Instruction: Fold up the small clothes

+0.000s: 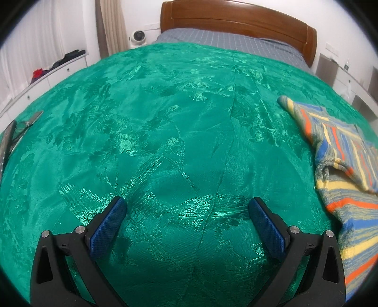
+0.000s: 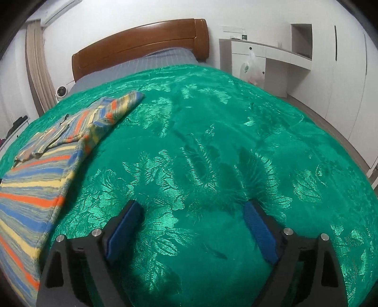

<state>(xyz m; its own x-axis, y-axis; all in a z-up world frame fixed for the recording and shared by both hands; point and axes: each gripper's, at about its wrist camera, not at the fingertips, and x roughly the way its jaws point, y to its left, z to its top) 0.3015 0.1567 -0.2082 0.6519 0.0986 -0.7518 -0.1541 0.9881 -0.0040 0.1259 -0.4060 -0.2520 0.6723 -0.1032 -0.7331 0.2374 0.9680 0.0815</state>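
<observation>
Striped jumper (image 2: pixel 45 151) lies partly folded on the green bed (image 2: pixel 212 132) between both empty, wide-open claws, left (image 1: pixel 186 212) and right (image 2: pixel 192 212), so the next fold likely needs its near hem gripped.

Green patterned bedspread (image 1: pixel 165 132) covers most of the bed. Beyond it, grey checked sheet (image 1: pixel 226 42), then brown wooden headboard (image 1: pixel 236 19). Small white fan (image 1: pixel 138 37) and beige curtain (image 1: pixel 113 23) left of headboard. White desk unit (image 2: pixel 267 54) right of headboard, plastic bag (image 2: pixel 250 68) hanging there.
</observation>
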